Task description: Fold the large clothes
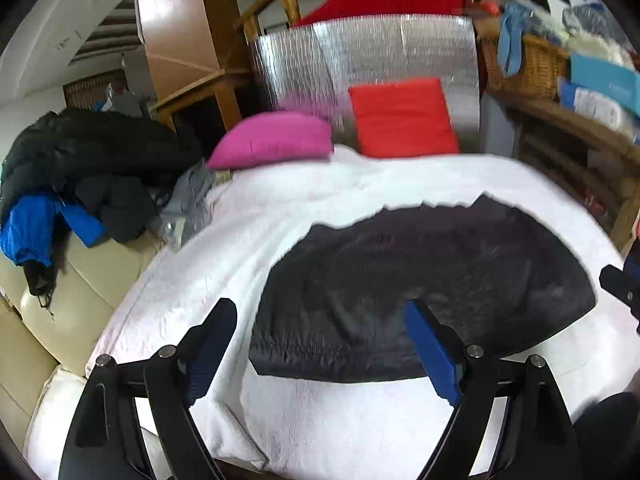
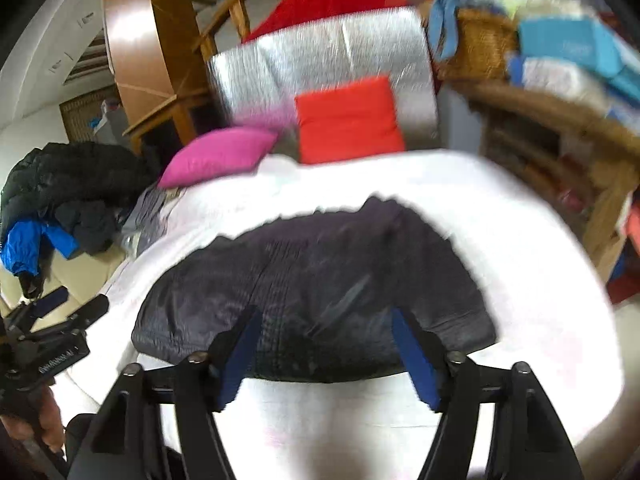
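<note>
Left gripper (image 1: pixel 320 344): fingers spread wide, nothing held between them. Right gripper (image 2: pixel 326 350): jaws also wide apart and empty. Just past both sets of fingertips the dark quilted jacket (image 1: pixel 420 292) is laid flat, already folded compact, on the white bedcover (image 1: pixel 320 420). Judged light, soft and puffy, with a slick shell: likely to slip and spring back open. Best taken at the near hem corners, pinched deep through all layers. Beyond it, a magenta cushion (image 1: pixel 272 140) and a red cushion (image 1: pixel 404 118) are seen.

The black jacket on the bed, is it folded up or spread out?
Folded. The black jacket lies as a compact bundle with no sleeves sticking out, flat on the white blanket.
</note>
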Tool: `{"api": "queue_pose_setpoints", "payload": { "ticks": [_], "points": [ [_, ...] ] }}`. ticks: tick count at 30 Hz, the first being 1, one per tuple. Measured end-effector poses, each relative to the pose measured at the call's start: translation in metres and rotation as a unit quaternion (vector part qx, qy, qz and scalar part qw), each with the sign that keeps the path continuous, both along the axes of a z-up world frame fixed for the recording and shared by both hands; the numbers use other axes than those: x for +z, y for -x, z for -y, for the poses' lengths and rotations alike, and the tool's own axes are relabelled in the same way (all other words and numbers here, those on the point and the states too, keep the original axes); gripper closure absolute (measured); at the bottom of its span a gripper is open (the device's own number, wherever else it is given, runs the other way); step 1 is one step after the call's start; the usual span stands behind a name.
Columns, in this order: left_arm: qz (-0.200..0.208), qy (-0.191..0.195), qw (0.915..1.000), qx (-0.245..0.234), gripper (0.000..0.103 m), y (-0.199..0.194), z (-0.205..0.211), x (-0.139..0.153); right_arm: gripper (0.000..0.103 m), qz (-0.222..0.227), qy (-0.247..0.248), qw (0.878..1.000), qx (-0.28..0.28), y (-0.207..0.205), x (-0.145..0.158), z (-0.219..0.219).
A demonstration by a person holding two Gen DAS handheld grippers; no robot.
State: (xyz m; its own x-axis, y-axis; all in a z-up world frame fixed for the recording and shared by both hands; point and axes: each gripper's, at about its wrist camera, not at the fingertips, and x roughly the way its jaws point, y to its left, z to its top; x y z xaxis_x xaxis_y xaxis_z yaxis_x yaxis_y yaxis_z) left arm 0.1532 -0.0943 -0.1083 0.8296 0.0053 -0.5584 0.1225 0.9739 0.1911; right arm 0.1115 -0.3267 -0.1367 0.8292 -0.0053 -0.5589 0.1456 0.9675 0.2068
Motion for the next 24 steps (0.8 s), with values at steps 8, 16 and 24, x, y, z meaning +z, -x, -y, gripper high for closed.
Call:
{"api": "queue_pose_setpoints", "payload": {
  "ticks": [8, 16, 24],
  "points": [
    [0.046, 0.022, 0.9987, -0.003, 0.006, 0.037, -0.014, 0.051, 0.027, 0.031, 0.05, 0.998, -0.013, 0.051, 0.057, -0.025],
    [0.091, 0.049, 0.9946, 0.002, 0.0, 0.088, -0.036, 0.094, 0.025, 0.038, 0.061, 0.997, -0.029, 0.087, 0.091, -0.051],
    [0.108, 0.062, 0.9921, 0.011, 0.0, 0.119, -0.051, 0.116, 0.025, 0.051, 0.071, 0.996, -0.032, 0.109, 0.107, -0.072]
  ]
}}
